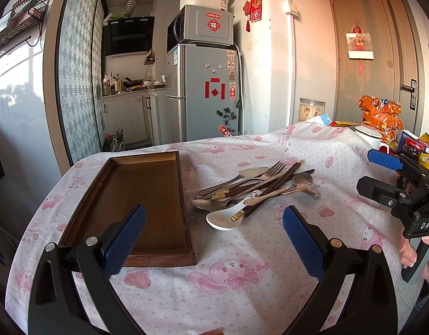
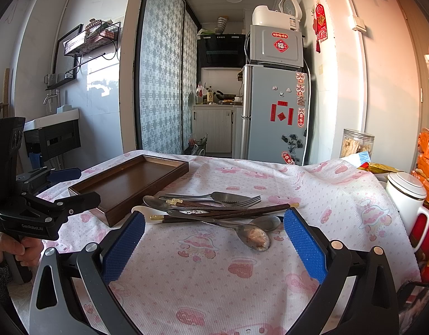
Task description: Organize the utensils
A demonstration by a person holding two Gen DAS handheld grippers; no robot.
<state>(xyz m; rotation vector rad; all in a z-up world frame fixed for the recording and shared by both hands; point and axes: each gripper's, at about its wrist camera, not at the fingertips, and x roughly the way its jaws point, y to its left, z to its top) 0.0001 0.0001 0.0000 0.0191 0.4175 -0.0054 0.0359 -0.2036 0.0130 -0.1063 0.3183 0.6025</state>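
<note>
- Left gripper (image 1: 214,223) reads "GenRobot.AI"; fingers spread, holding nothing
- Right gripper (image 2: 214,237) reads "DAS"; fingers spread, holding nothing
- Utensils (image 1: 253,192) piled just beside the wooden tray (image 1: 108,192)

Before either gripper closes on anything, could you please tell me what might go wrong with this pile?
1. The metal spoons, silver fork and dark wooden chopsticks lie crossed, so lifting one may drag others.
2. The white ceramic spoon sits partly under the pile, near the brown wooden tray; a careless pull might knock it.
3. The loose pink-patterned tablecloth is wrinkled, so a low grasp by the open right gripper could snag it.
</note>
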